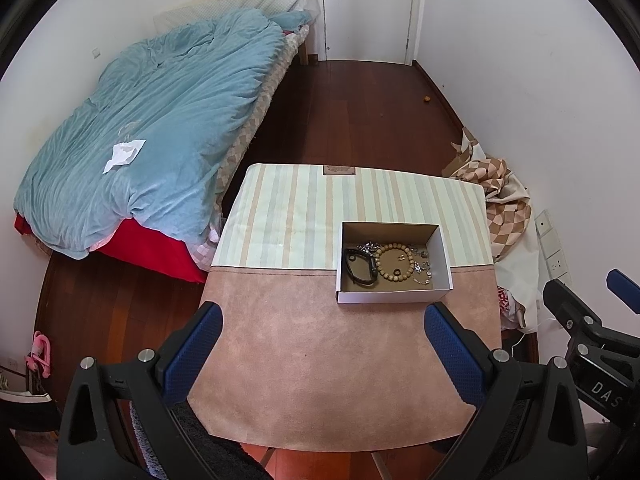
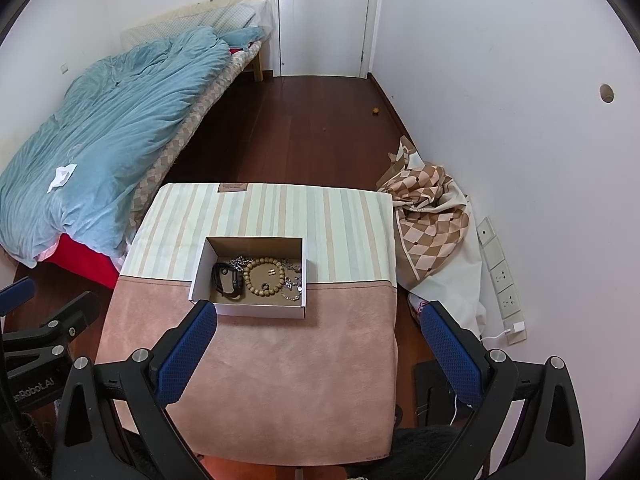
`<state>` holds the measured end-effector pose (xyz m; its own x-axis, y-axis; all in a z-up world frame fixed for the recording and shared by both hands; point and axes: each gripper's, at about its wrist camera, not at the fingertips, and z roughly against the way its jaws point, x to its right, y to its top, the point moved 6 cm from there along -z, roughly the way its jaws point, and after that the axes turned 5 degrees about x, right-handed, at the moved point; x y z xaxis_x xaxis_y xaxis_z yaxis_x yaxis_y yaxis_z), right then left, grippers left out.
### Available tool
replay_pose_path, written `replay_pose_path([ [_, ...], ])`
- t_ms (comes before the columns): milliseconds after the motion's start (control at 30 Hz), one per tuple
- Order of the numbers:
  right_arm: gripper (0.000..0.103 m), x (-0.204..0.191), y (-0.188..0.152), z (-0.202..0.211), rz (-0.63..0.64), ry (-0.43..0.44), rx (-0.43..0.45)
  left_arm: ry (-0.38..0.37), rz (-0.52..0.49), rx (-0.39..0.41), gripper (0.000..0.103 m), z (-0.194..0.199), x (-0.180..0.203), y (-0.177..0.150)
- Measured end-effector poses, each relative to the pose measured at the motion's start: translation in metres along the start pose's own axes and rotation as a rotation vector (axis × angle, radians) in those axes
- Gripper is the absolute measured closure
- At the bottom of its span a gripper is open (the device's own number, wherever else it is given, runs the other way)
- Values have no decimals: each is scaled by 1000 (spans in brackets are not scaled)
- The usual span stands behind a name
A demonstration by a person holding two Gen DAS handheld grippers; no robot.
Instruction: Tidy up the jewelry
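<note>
Jewelry: I see a wooden bead bracelet (image 1: pixel 394 262), a black band watch (image 1: pixel 361 267) and silver chains (image 2: pixel 294 282) inside the shallow white cardboard box (image 2: pixel 256 310).
Box: on the table's pink-and-striped cloth (image 1: pixel 320 360).
Left gripper (image 1: pixel 324 320): fingers spread, empty, short of the box.
Right gripper (image 2: pixel 320 320): spread, empty, its left blue pad (image 2: pixel 188 350) beside the box's near corner.

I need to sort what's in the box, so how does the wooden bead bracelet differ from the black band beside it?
The bead bracelet is tan and made of round beads; the black band is a dark, smooth strap. The bracelet lies as an open ring with small pieces inside it; the band is curled into a narrower loop. The bracelet sits mid-box, the band at its left end. Both lie inside the cardboard box, untouched by either gripper.
</note>
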<state>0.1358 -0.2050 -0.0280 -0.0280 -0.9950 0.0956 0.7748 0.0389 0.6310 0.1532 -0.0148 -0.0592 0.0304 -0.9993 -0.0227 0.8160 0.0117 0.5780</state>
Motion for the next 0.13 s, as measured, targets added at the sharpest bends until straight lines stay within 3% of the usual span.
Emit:
replay_pose_path([
  [133,0,0,0,0,1,0,0,-1,1,15,0,4,2,2],
])
